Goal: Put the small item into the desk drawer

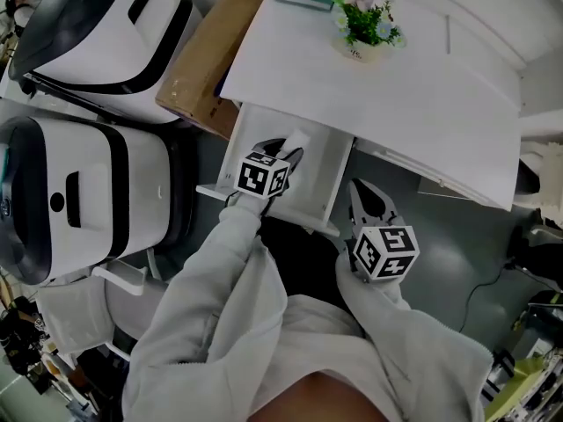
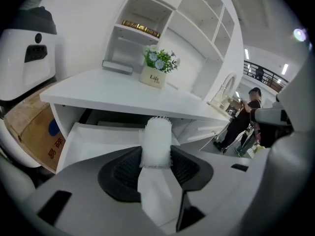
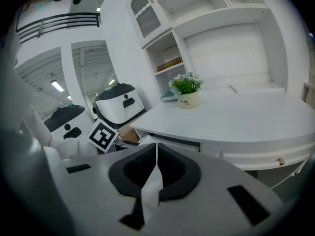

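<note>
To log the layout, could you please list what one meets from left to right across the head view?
White machines, cardboard box, left tongs holding the small white item, right tongs.

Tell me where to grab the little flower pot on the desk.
Grip the pot across its sides, below the flowers, coming in level from the front. It stands upright, and the flowers cover its top.

The grey right gripper [image 3: 157,146] has its black-padded jaws closed together. Beyond, the white desk [image 3: 236,117] bears a green flowering plant in a white pot [image 3: 187,96] at its far left.
</note>
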Demonstrator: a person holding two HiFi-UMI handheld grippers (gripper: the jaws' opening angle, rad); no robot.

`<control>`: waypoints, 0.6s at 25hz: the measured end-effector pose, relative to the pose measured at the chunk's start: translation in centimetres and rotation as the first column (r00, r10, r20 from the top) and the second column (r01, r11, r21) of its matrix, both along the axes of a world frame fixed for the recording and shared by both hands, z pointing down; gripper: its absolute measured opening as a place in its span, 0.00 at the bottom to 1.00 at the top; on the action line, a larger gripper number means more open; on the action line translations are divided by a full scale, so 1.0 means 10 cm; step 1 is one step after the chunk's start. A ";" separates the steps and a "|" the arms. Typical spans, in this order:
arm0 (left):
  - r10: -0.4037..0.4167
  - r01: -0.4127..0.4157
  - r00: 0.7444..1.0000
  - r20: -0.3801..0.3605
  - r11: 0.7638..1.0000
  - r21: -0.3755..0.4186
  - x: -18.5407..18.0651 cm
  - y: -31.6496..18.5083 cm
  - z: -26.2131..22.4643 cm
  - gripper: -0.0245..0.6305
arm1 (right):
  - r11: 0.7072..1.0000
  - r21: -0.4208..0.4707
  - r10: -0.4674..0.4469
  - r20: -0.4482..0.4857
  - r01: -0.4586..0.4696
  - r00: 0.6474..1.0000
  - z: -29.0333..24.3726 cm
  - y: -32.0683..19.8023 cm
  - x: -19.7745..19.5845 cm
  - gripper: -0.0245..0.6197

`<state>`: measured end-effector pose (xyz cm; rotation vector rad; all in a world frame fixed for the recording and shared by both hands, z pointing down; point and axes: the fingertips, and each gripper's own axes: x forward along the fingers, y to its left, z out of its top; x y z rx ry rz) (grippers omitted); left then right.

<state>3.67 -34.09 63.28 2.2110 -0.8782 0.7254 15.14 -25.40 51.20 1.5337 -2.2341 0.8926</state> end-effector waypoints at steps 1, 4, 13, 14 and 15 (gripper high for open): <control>0.000 0.000 1.000 0.012 1.000 -0.012 0.00 -0.04 0.06 0.31 | 1.000 -0.009 0.004 0.001 -0.004 1.000 0.02 -0.02 0.00 0.10; 0.005 -0.003 0.999 0.043 0.999 -0.044 -0.01 -0.13 0.23 0.31 | 0.999 -0.033 0.008 -0.001 -0.008 1.000 0.09 -0.08 0.00 0.10; -0.009 0.027 0.992 0.124 0.989 -0.143 -0.15 -0.23 0.83 0.31 | 0.994 -0.107 -0.012 -0.012 0.011 1.000 0.36 -0.26 -0.02 0.10; -0.007 0.028 0.990 0.138 0.989 -0.148 -0.16 -0.22 0.89 0.31 | 0.994 -0.111 -0.017 -0.012 0.016 1.000 0.38 -0.28 -0.03 0.10; -0.007 0.030 0.988 0.151 0.988 -0.152 -0.17 -0.22 0.95 0.31 | 0.993 -0.113 -0.024 -0.012 0.023 1.000 0.40 -0.30 -0.04 0.10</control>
